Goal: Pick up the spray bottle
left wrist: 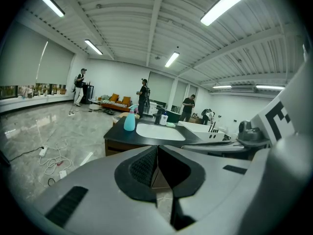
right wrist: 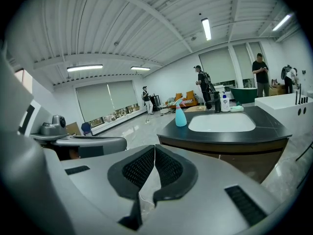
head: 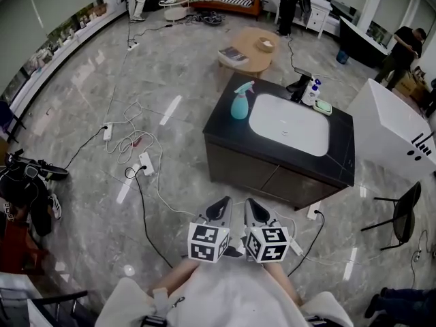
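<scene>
A teal spray bottle [head: 240, 104] stands upright on the far left corner of a black counter [head: 225, 125], next to its white basin [head: 289, 123]. Both grippers are held side by side low in the head view, well short of the counter and pointing toward it. The left gripper [head: 219, 207] is shut with nothing between its pads; the right gripper [head: 253, 207] is shut and empty too. In the left gripper view the spray bottle [left wrist: 129, 121] shows beyond the shut left gripper [left wrist: 157, 149]. The right gripper view has the spray bottle [right wrist: 180, 116] above the shut right gripper [right wrist: 154, 149].
A soap pump bottle [head: 312, 90] and a green dish [head: 323, 106] sit at the basin's far right. Cables and power strips [head: 129, 145] trail over the marble floor to the left. A white block [head: 395, 131] and a black chair [head: 402, 213] stand right of the counter, a round wooden table [head: 248, 50] behind it.
</scene>
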Action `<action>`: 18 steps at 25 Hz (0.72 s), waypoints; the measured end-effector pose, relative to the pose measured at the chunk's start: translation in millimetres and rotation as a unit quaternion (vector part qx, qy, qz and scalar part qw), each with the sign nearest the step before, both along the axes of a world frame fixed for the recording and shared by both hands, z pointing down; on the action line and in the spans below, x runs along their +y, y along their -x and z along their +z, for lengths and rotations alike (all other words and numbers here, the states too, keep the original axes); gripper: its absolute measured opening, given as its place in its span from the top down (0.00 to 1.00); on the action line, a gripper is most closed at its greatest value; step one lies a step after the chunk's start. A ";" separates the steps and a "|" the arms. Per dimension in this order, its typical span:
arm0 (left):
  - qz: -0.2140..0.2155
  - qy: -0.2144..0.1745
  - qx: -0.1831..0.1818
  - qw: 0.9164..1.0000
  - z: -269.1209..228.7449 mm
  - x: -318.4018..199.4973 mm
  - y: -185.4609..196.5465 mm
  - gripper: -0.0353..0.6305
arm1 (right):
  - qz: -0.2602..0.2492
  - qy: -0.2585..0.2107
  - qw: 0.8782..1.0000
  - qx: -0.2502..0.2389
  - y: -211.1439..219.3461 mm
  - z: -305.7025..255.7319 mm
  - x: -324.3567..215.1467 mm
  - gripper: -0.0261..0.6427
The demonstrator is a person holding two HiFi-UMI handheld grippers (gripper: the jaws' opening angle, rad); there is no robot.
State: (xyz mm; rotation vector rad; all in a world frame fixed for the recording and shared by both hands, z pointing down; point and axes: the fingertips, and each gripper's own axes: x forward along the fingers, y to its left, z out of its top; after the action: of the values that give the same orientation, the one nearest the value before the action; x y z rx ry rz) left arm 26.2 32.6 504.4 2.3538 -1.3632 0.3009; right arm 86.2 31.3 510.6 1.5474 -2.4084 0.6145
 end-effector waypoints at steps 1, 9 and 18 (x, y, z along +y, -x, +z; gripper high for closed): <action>-0.001 -0.001 0.000 1.000 -0.1 -2.8 -2.4 0.90 | -0.001 -0.001 1.000 0.000 -2.3 -0.1 -3.0 0.92; -0.006 -0.005 0.003 1.000 -2.2 -25.1 -26.1 0.90 | -0.006 -0.008 1.000 0.004 -25.5 0.0 -24.0 0.92; 0.000 -0.002 0.008 1.000 1.8 -38.4 -51.2 0.90 | 0.002 0.002 1.000 0.012 -52.9 9.7 -37.3 0.92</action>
State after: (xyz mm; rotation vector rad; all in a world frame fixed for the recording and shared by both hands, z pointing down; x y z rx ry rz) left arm 77.5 -5.8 506.3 2.3543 -1.3564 0.2789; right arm 139.1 -6.0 520.3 1.5500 -2.3856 0.5964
